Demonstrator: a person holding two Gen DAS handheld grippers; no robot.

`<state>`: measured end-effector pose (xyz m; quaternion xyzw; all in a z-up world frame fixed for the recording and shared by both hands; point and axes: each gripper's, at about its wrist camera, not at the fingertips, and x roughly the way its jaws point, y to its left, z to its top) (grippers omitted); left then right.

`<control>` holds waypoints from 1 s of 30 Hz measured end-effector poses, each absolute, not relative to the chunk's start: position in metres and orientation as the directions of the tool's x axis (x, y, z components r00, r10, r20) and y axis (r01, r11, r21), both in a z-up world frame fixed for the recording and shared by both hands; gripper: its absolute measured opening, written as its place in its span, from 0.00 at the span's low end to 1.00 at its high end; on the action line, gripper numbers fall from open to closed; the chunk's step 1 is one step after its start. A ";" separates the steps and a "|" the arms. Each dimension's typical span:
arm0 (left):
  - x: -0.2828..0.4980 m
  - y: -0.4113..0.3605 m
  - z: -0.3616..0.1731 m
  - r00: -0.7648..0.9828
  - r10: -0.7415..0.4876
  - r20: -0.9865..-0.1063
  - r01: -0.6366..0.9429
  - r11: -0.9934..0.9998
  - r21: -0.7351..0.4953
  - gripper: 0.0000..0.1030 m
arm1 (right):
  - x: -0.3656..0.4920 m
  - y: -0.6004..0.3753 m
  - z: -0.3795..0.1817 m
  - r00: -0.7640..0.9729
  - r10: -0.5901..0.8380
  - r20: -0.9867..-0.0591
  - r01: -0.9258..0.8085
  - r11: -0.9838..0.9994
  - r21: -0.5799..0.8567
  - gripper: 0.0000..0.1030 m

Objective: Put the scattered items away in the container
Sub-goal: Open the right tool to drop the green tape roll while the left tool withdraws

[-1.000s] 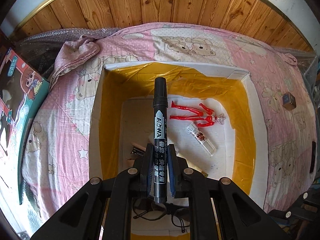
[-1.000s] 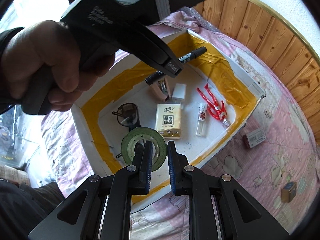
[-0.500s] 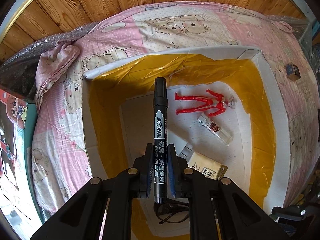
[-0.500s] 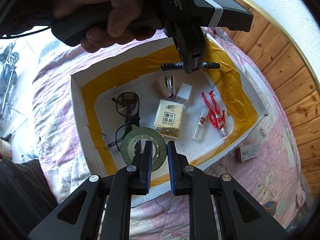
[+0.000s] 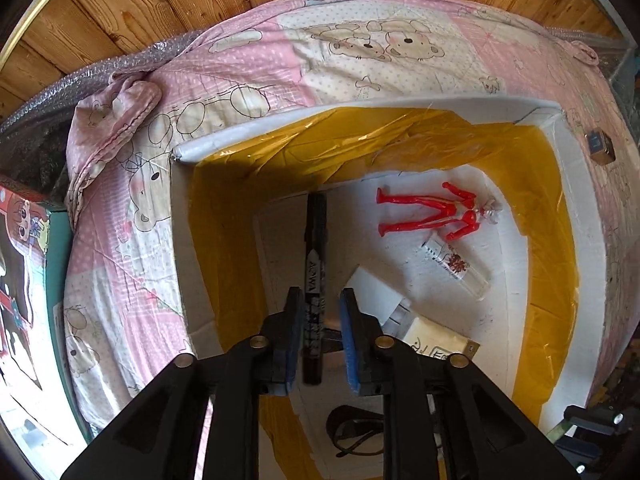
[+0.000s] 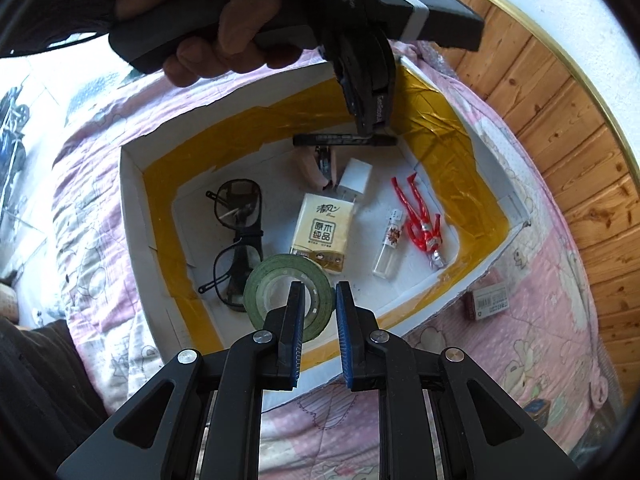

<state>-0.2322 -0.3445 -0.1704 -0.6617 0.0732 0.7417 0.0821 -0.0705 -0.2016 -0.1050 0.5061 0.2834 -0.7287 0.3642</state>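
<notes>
A white box [image 5: 360, 108] lined with yellow tape [image 6: 132, 184] sits on a pink bear-print bedspread. My left gripper [image 5: 320, 296] hangs over its far side with the fingers apart. The black marker [image 5: 314, 248] sits loose and blurred between and below them. In the right wrist view the marker [image 6: 344, 140] lies level just under the left gripper [image 6: 370, 130], which a hand holds. My right gripper [image 6: 318, 292] hovers over the near rim, shut on the wall of a green tape roll [image 6: 280, 276].
In the box lie a red figure [image 6: 420, 224], a clear vial [image 6: 390, 244], a tissue pack [image 6: 324, 232], a white charger [image 6: 356, 176], a pink clipper-like item [image 6: 316, 164] and glasses [image 6: 236, 240]. A small carton [image 6: 488, 302] and a cube [image 5: 600, 146] lie on the bedspread.
My left gripper has lowered toward the box's far wall and its fingers have spread, letting go of the marker. The right gripper still carries the tape roll over the box.
</notes>
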 end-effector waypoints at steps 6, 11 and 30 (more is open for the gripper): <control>-0.213 -0.352 -0.159 -0.121 0.046 -0.992 -0.161 -0.987 -0.027 0.43 | -0.075 -0.170 -0.101 -0.147 -0.341 -0.929 0.721 -0.679 0.135 0.17; -0.184 -0.356 -0.142 -0.141 0.080 -0.987 -0.127 -0.990 -0.062 0.43 | -0.077 -0.140 -0.103 -0.094 -0.422 -0.902 0.618 -0.735 0.280 0.17; -0.063 -0.314 -0.092 -0.241 0.199 -0.950 -0.045 -0.980 -0.194 0.43 | -0.047 -0.114 -0.085 -0.082 -0.573 -0.815 0.508 -0.728 0.460 0.18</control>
